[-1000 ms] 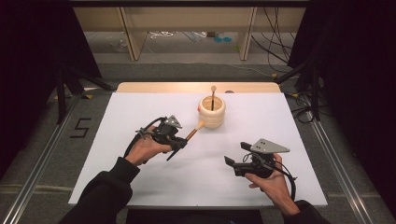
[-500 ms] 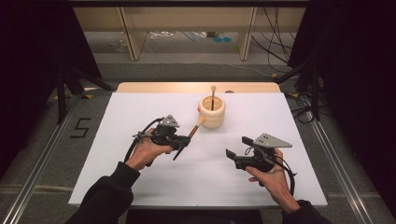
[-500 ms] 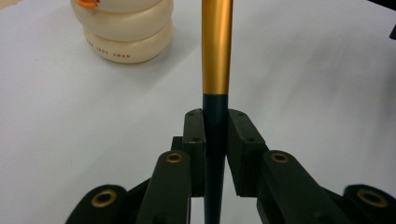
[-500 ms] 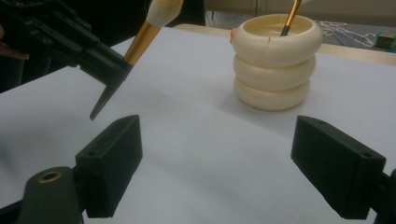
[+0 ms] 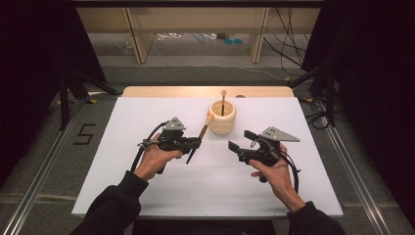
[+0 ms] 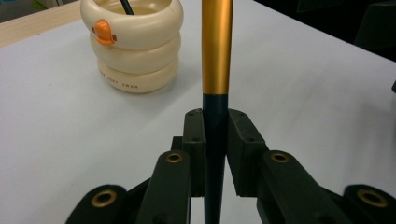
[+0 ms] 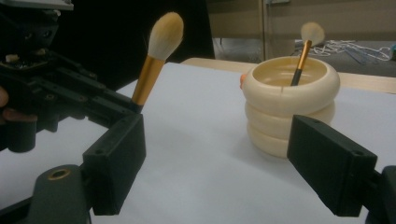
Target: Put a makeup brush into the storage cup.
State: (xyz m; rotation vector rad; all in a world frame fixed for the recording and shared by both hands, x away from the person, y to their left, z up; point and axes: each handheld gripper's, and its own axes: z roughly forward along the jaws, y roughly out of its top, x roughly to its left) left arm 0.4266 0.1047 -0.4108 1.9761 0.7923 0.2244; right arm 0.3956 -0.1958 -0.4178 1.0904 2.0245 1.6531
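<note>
My left gripper [image 5: 195, 143] is shut on the dark handle of a makeup brush [image 5: 203, 129] with a gold ferrule. The brush tilts up, and its pale head is beside the rim of a cream ringed holder [image 5: 222, 117]. In the left gripper view the brush [image 6: 217, 51] rises between the closed pads [image 6: 194, 140], with the holder [image 6: 133, 44] at far left. A second brush [image 5: 223, 100] stands inside the holder. My right gripper [image 5: 242, 140] is open and holds nothing, just right of the holder. Its view shows the held brush [image 7: 156, 56] and the holder [image 7: 289, 107] ahead.
The white tabletop [image 5: 147, 112] has a wooden strip [image 5: 171, 91] along its far edge. Cables lie on the floor beyond it. An orange bill-shaped knob [image 6: 102, 31] sticks out of the holder's top ring. The other hand's gripper body [image 7: 51, 98] fills the left of the right gripper view.
The held brush's head has risen toward the holder's rim. My right gripper has moved forward, closer to the holder, and stays open.
</note>
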